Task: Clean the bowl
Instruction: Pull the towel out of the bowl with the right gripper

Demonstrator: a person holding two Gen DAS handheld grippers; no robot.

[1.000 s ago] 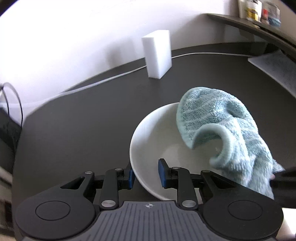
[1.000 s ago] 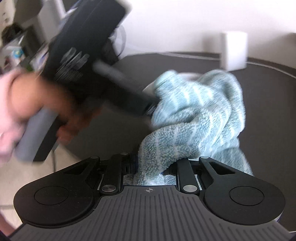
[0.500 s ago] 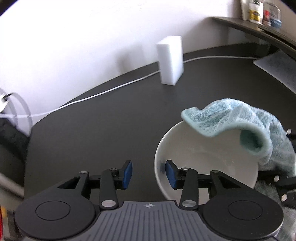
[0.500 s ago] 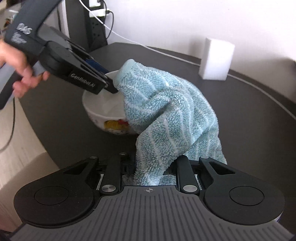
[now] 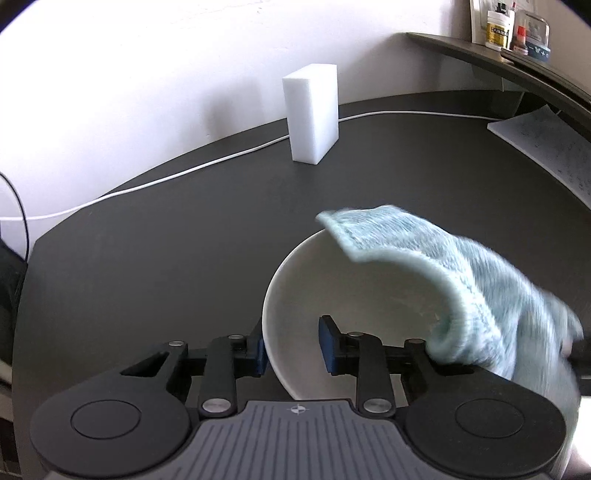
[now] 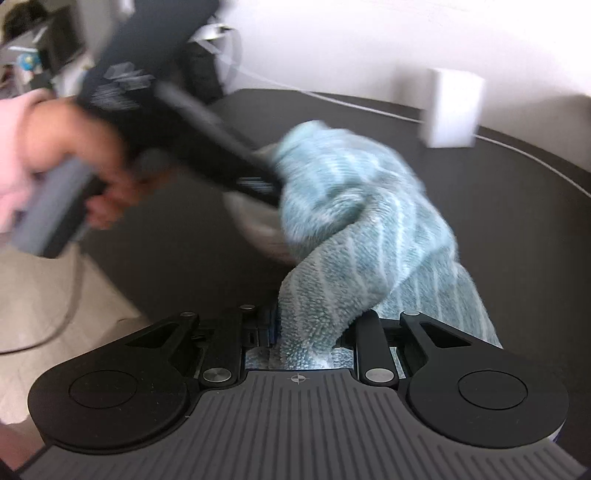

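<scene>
A white bowl (image 5: 332,288) stands on the dark table (image 5: 166,258). My left gripper (image 5: 291,347) straddles its near rim, one blue pad outside the wall and one inside, jaws closing on it. A blue-green striped towel (image 5: 461,280) drapes over the bowl's right side and dips inside. In the right wrist view my right gripper (image 6: 306,332) is shut on a bunched end of the towel (image 6: 362,206). The towel hides most of the blurred bowl (image 6: 258,229). A person's hand (image 6: 74,147) holds the left gripper (image 6: 275,192) at the bowl's left edge.
A white foam block (image 5: 314,114) stands upright at the back, with a white cable (image 5: 184,173) running past it along the wall. A sheet of paper (image 5: 546,144) lies at the far right under a shelf with bottles (image 5: 498,26). The table's edge and the floor (image 6: 44,295) are on the left.
The left jaws stood wider half a second ago and have narrowed onto the bowl's rim. The towel has swung over the bowl. The right wrist view is blurred by motion.
</scene>
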